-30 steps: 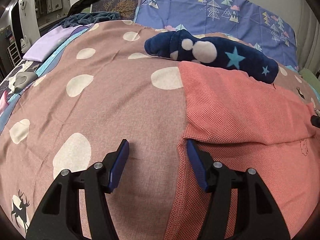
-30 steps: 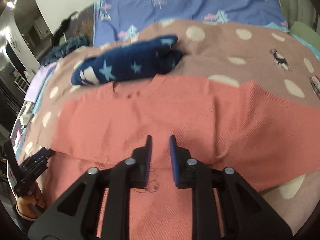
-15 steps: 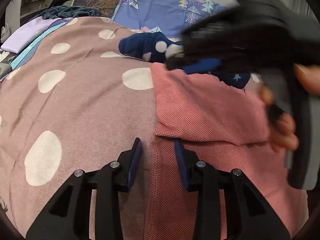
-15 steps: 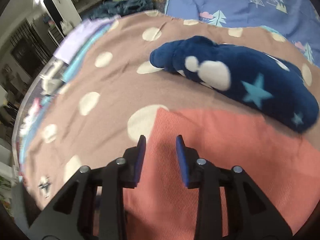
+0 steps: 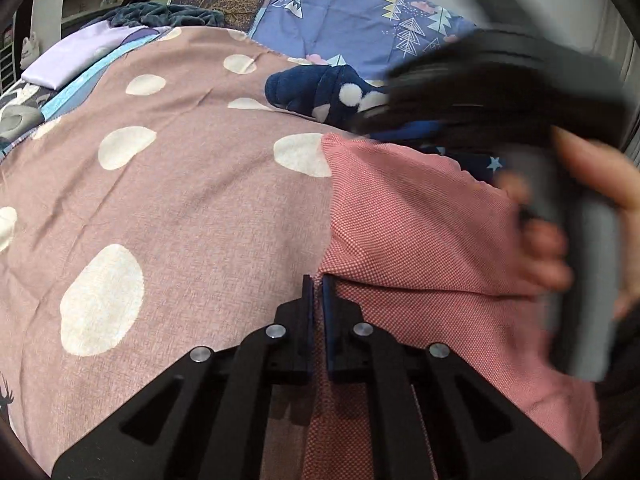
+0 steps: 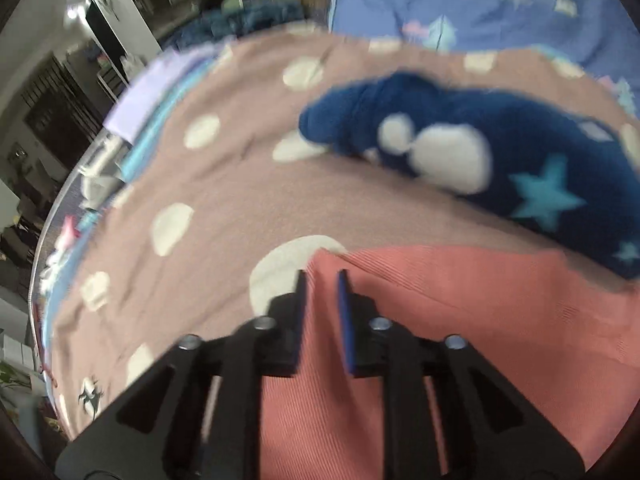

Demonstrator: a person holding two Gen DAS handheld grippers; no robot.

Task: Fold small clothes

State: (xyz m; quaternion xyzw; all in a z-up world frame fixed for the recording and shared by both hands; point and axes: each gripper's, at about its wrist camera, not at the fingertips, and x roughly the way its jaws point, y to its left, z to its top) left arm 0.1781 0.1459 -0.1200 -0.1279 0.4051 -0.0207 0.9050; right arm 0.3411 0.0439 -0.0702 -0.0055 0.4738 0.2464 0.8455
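Note:
A coral knit garment lies flat on the bed, one layer folded over another. My left gripper is shut on its near left edge, the cloth pinched between the pads. My right gripper sits at the garment's far left corner. Its jaws are closing, and a raised ridge of the corner fills the gap between them. In the left wrist view the right gripper is a dark blur over that corner, held by a hand.
A navy fleece garment with stars and white spots lies just beyond the coral one. The bedcover is dusty pink with cream dots. A blue tree-print sheet, a lilac cloth and a dark pile lie at the back.
The left jaws have closed onto the coral garment's edge. The right gripper has swung across from the garment's middle to its far left corner, opened wider on the way, then narrowed around the corner.

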